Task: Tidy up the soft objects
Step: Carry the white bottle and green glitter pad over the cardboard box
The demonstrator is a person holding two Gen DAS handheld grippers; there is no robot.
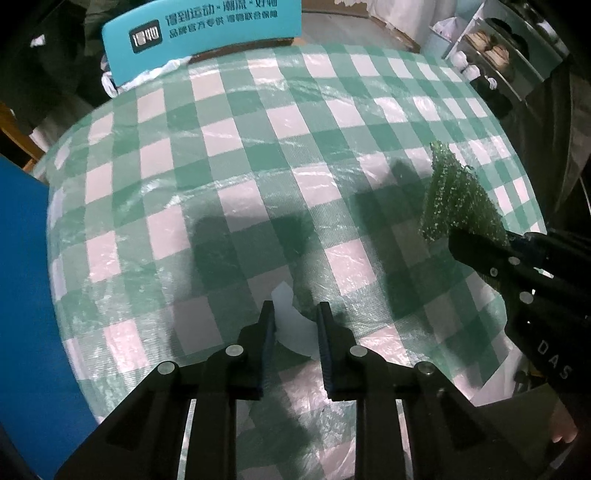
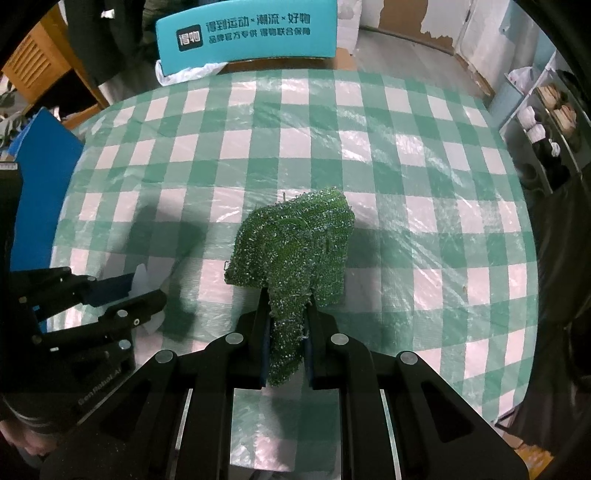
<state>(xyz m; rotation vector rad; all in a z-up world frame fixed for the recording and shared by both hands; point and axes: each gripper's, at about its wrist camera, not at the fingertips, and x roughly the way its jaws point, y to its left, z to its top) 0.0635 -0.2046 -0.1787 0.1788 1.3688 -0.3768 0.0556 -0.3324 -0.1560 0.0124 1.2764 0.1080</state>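
Nearest in the right wrist view, the right gripper [image 2: 285, 314] is clamped on the lower tail of a green sparkly scrubbing cloth [image 2: 295, 243], which bunches upward toward 12 o'clock, seemingly lifted off the checkered tablecloth [image 2: 406, 166]. At about 9 o'clock the left gripper [image 2: 146, 291] is closed narrowly on a small white soft piece [image 2: 142, 277]. In the left wrist view that white soft piece [image 1: 291, 325] sits between the fingers at 6 o'clock, while the cloth [image 1: 458, 199] hangs at 3 o'clock.

To do this step well, I judge each grip should stay firm but light, since both items will deform. The cloth is pinched near one end, so it may swing; lowering it slowly should keep it from folding. Farther off, at 12 o'clock, a teal box [image 2: 247, 33] stands at the table's far edge, possibly the destination.
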